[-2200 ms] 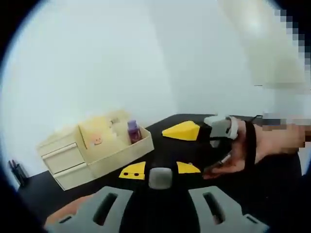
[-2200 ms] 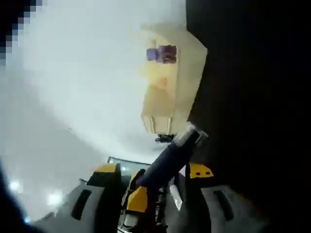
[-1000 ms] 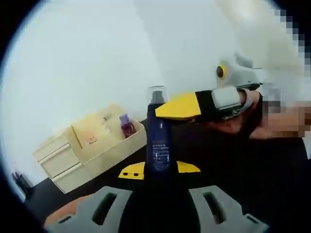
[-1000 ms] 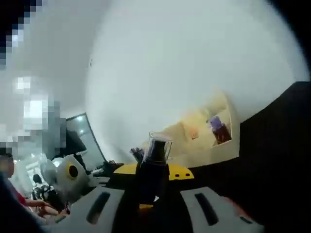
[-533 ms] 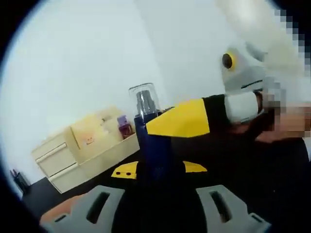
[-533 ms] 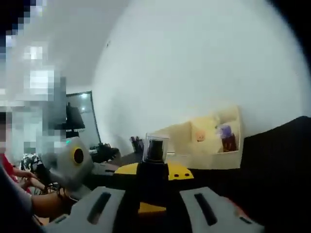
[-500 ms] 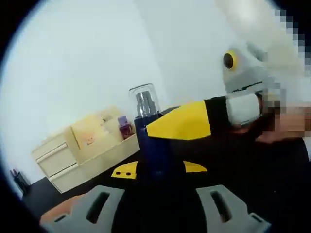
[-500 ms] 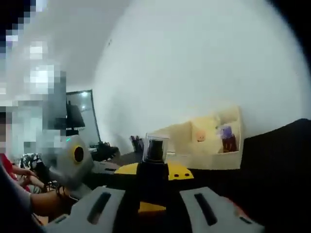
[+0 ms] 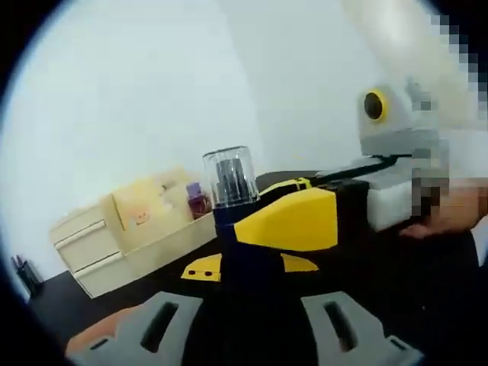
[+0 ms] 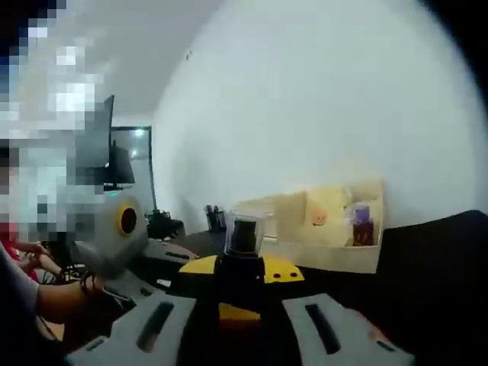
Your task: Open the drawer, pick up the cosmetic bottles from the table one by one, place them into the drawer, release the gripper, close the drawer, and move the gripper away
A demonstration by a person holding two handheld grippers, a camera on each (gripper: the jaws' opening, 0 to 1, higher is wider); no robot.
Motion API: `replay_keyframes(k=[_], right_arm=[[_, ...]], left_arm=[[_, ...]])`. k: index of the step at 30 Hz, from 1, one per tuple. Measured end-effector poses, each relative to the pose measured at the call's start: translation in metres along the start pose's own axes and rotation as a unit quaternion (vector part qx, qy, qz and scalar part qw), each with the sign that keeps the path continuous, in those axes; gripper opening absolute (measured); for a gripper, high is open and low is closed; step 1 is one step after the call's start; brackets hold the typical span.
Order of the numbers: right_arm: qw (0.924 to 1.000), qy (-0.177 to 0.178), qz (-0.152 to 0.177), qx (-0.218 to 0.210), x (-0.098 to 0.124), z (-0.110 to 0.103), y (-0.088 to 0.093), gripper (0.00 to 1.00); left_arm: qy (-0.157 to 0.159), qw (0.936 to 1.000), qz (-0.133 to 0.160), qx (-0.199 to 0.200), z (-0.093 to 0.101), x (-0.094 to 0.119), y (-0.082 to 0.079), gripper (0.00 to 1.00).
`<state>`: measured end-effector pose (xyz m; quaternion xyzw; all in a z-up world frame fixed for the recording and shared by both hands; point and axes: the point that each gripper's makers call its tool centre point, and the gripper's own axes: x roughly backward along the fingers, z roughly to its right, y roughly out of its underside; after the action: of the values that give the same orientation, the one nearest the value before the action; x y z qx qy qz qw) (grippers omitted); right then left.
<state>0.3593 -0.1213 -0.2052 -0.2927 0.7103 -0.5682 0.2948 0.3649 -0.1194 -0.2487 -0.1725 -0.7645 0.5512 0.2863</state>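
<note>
A dark blue cosmetic bottle [image 9: 242, 236] with a clear cap is held upright in the air. My right gripper [image 10: 240, 268] is shut on the bottle [image 10: 241, 267], whose cap rises above its yellow tips. In the left gripper view that gripper's yellow jaw lies across the bottle's body from the right. My left gripper [image 9: 250, 267] is open, the bottle standing just ahead between its tips. The beige drawer unit [image 9: 95, 245] sits on the black table at the left, its drawer pulled out with a purple-capped bottle [image 9: 197, 200] inside. The same unit [image 10: 324, 221] and purple-capped bottle [image 10: 362, 226] appear at the right.
The black table [image 9: 427, 297] stretches to the right. A pen holder [image 10: 213, 219] stands beyond the unit, and a dark monitor [image 10: 114, 164] is at the left. A hand [image 9: 450, 217] holds the right gripper; another hand [image 10: 65, 299] holds the left gripper's grey body [image 10: 114, 232].
The right gripper lifted the blue bottle off the table, turned it upright and brought it close in front of the left gripper. Left jaw spacing looks unchanged.
</note>
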Motion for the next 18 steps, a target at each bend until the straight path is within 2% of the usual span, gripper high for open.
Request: replay_keyframes(k=[4, 8, 10, 11, 18], right_arm=[[0.9999, -0.006, 0.009, -0.004, 0.000, -0.001, -0.001, 0.17], [0.9998, 0.000, 0.022, 0.000, 0.001, 0.002, -0.006, 0.18], [0.9994, -0.001, 0.026, -0.021, 0.002, 0.005, -0.008, 0.18], [0.9986, 0.002, 0.038, -0.036, 0.003, 0.009, -0.012, 0.18], [0.9958, -0.007, 0.032, -0.085, 0.007, 0.011, -0.012, 0.16]], left_arm=[[-0.005, 0.9999, 0.001, 0.010, -0.003, 0.002, -0.001, 0.18], [-0.005, 1.0000, -0.002, 0.003, 0.000, 0.001, 0.000, 0.18], [-0.004, 1.0000, -0.006, -0.005, 0.003, 0.000, 0.001, 0.18], [-0.001, 0.9999, -0.010, -0.010, 0.006, -0.002, 0.003, 0.18], [0.003, 0.9998, -0.012, -0.017, 0.010, -0.004, 0.004, 0.18]])
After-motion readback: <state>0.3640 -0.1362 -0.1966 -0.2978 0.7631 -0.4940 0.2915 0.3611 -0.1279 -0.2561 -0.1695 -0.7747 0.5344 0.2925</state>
